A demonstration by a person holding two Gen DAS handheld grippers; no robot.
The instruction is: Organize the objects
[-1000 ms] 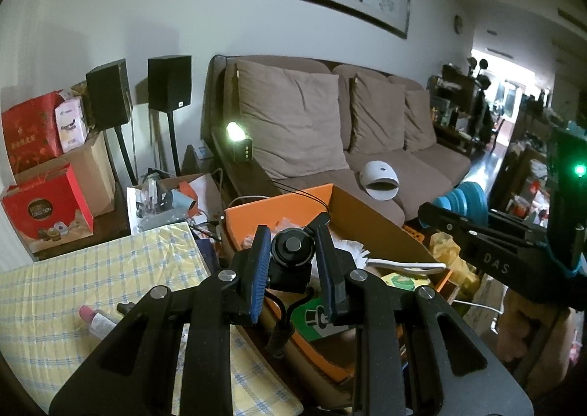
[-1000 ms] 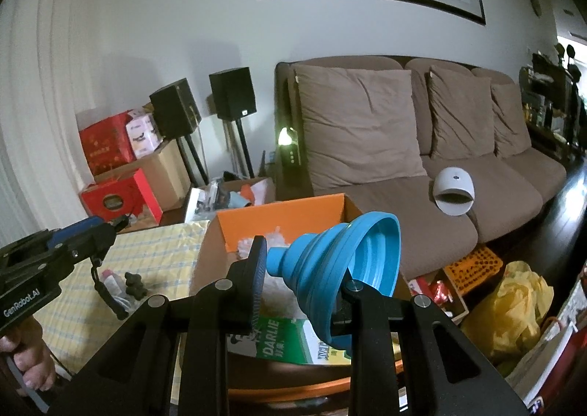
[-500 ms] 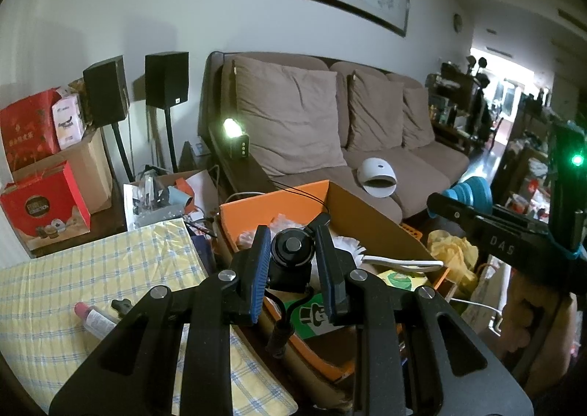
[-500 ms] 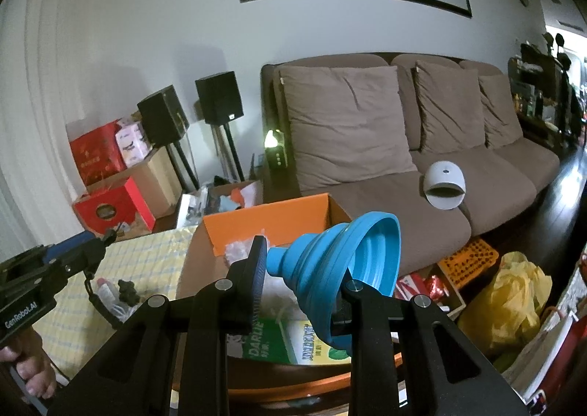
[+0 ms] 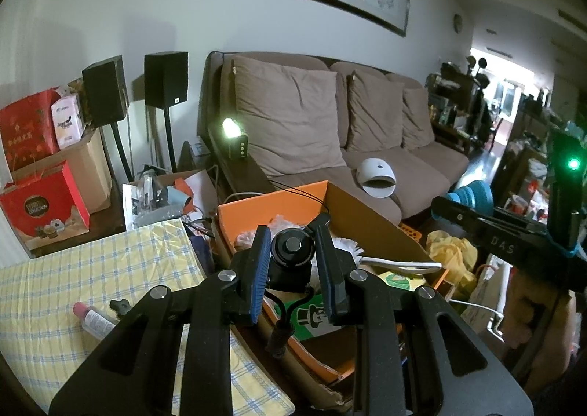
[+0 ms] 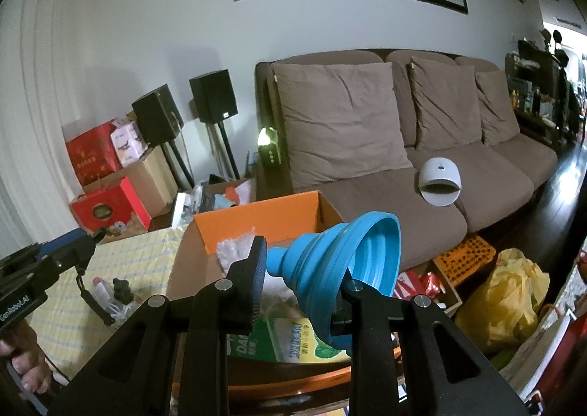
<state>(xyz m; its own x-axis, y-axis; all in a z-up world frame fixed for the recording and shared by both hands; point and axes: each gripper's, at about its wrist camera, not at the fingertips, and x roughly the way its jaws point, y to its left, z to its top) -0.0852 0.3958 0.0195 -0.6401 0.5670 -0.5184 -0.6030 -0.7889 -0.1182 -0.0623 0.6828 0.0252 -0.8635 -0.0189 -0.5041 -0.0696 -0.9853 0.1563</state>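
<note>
Above the orange cardboard box [image 5: 370, 212], left gripper [image 5: 293, 252] clamps a black round device with a cord [image 5: 291, 254] — face seen only in its own view; right gripper [image 6: 302, 278] pinches a blue collapsible funnel [image 6: 345, 269], whose mouth shows only there.

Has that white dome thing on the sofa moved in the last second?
No. The white dome sits on the same sofa seat cushion; only the camera view shifted.

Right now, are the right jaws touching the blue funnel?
Touching. The right wrist view shows the right gripper clamped on the blue funnel cone.
</note>
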